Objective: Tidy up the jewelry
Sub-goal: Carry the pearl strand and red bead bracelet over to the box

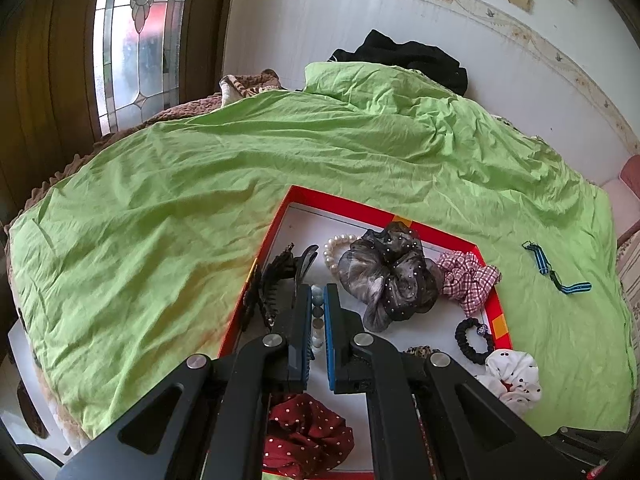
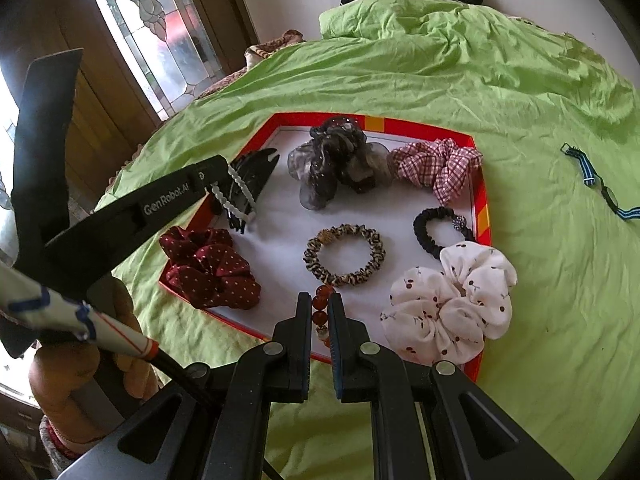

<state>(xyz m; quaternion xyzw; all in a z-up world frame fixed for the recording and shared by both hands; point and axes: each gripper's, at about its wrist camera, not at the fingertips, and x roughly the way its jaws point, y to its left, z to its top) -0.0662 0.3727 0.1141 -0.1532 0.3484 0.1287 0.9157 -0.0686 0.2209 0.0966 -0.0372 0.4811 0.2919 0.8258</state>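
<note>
Left gripper [image 1: 319, 300] — jaws nearly closed on a bracelet of pale round beads [image 1: 317, 320], which runs down the narrow gap between the blue pads. In the right wrist view the same white bead string [image 2: 236, 192] hangs in a loop from the tip, over the black claw clip [image 2: 250, 184] at the tray's left edge.

Right gripper [image 2: 320, 312] — jaws drawn in tight on a bracelet of amber beads [image 2: 322, 308], pinched between the fingers at the tray's near edge. Whether its lower end touches the tray floor is hard to tell; the fingers hide it.

Container: one shallow red tray [image 2: 478, 216] with a white floor, lying on a green bedsheet [image 2: 400, 72].

Inside the tray:
- grey sheer scrunchie [image 2: 336, 164], far middle
- red checked scrunchie [image 2: 438, 166], far right corner, draped over the rim
- black hair tie [image 2: 434, 228] with a small sparkly bead, right side
- leopard-print hair tie [image 2: 344, 256], centre, just beyond the amber beads
- white cherry-print scrunchie [image 2: 452, 304], near right corner
- dark red dotted scrunchie [image 2: 208, 268], near left, spilling over the rim
- pearl bracelet [image 1: 334, 250], seen in the left view behind the grey scrunchie

Outside the tray: a blue striped strap [image 2: 596, 182] on the sheet, well off to the right. Black cloth [image 1: 404, 56] lies at the far end of the bed by the wall.
</note>
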